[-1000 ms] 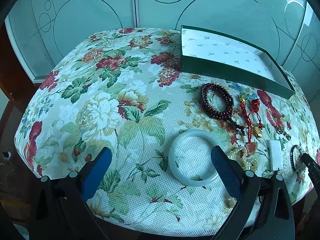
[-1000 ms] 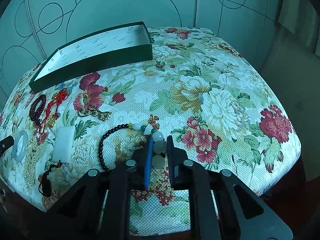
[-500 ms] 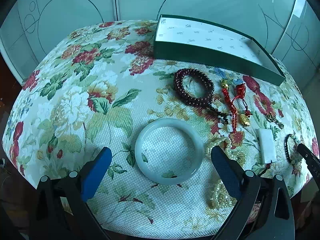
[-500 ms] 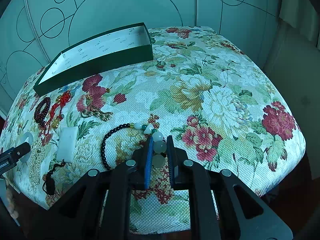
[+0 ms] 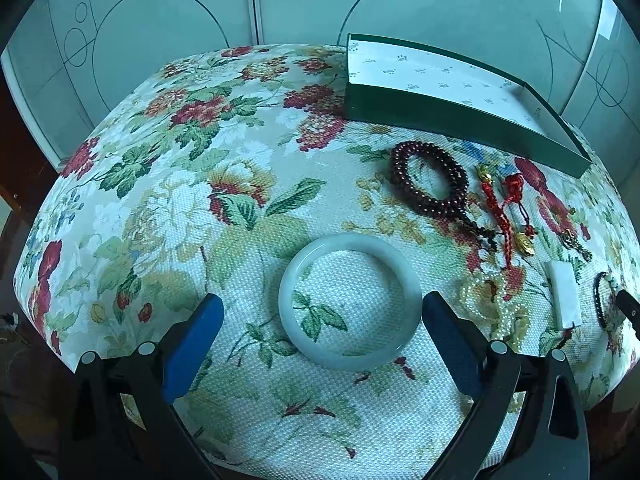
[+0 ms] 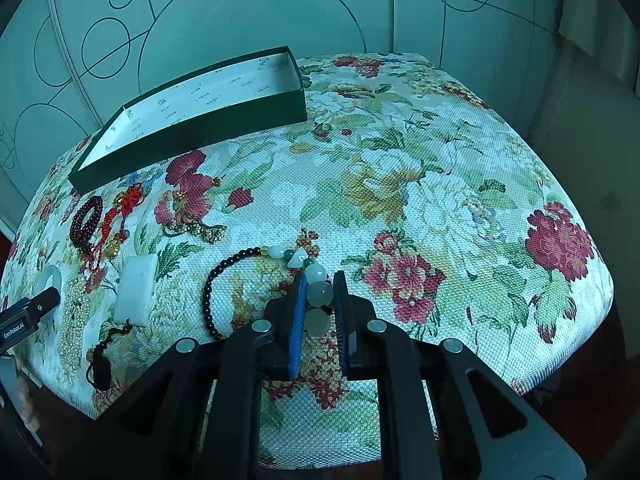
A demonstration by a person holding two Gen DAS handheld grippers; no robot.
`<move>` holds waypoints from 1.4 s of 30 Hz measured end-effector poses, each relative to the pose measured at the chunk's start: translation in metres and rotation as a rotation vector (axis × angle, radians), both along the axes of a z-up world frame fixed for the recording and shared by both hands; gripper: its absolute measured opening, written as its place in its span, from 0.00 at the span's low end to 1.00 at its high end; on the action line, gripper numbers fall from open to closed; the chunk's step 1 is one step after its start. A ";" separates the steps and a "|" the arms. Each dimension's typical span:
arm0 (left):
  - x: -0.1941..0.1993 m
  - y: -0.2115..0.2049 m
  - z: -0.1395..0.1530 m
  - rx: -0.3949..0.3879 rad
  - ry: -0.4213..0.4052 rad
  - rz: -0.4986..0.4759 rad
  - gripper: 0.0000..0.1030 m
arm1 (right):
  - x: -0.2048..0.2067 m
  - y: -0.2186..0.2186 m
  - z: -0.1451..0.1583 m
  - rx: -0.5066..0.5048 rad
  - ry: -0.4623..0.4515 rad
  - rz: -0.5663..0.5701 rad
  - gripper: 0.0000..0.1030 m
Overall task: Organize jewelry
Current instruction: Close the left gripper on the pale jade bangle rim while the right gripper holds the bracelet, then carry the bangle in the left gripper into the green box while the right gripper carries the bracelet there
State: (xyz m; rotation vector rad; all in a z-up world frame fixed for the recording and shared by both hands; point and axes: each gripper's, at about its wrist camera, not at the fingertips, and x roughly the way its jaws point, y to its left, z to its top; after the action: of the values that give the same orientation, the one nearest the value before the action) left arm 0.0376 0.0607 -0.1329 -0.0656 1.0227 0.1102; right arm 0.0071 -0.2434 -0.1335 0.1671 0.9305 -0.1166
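Observation:
A pale jade bangle (image 5: 289,312) lies flat on the floral cushion (image 5: 180,208). My left gripper (image 5: 323,302) is open, with one blue finger on each side of the bangle, not touching it. My right gripper (image 6: 320,279) is shut on the pale round beads of a black-and-jade bead bracelet (image 6: 208,292), whose black part trails left on the cloth. An open green box (image 5: 440,120), also in the right wrist view (image 6: 200,136), stands at the back with its white lining bare.
Between the grippers lie a dark red bead bracelet (image 5: 430,182), a red cord with gold charms (image 5: 500,208), a pearl strand (image 5: 492,304), a white rectangular pendant (image 6: 136,284) and a brass chain (image 6: 196,228). The cushion drops off at its front and side edges.
The left gripper has shifted right, so the bangle now sits centred between its fingers instead of by the right one. The right gripper keeps still, shut on the beads.

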 end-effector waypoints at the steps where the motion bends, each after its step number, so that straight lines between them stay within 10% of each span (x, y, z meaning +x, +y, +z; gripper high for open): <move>1: 0.001 0.001 0.000 0.005 -0.002 0.002 0.96 | 0.000 0.000 0.000 0.001 0.000 0.000 0.13; 10: 0.001 -0.001 0.000 0.014 -0.009 -0.010 0.94 | 0.000 0.001 0.000 0.000 -0.002 -0.001 0.13; 13: -0.002 -0.002 0.005 0.036 -0.050 -0.011 0.68 | 0.000 0.001 -0.001 0.000 -0.004 -0.001 0.13; 42: 0.005 0.001 0.015 0.005 -0.079 -0.006 0.68 | -0.001 0.002 0.015 0.008 -0.067 0.010 0.13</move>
State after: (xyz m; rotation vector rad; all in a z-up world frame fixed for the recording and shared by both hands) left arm 0.0429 0.0615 -0.1177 -0.0623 0.9437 0.1040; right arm 0.0056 -0.2418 -0.1189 0.1725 0.8651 -0.0971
